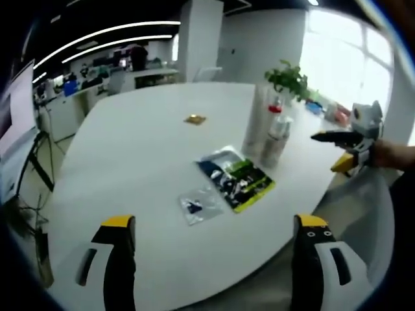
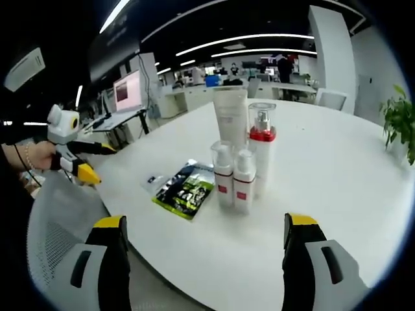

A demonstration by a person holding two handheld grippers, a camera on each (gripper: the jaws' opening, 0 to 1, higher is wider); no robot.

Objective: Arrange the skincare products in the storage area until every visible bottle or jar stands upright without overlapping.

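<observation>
Both grippers, left (image 1: 214, 233) and right (image 2: 202, 236), hang spread and empty over the table (image 1: 142, 162) edge. Four upright bottles (image 2: 243, 155) crowd together mid-table; nudging one could topple its neighbours onto the flat sachets (image 2: 185, 188).

Table (image 1: 142, 168): spanning the frame's middle, white and rounded.
Potted plant (image 1: 288, 79): standing upper right, at the table's far edge.
Monitor (image 2: 128, 91): glowing upper left, beyond the table.
Mesh chair (image 2: 61, 220): sitting lower left, beside the table's near edge.
Ceiling lights (image 1: 107, 39): curving across the top left.
</observation>
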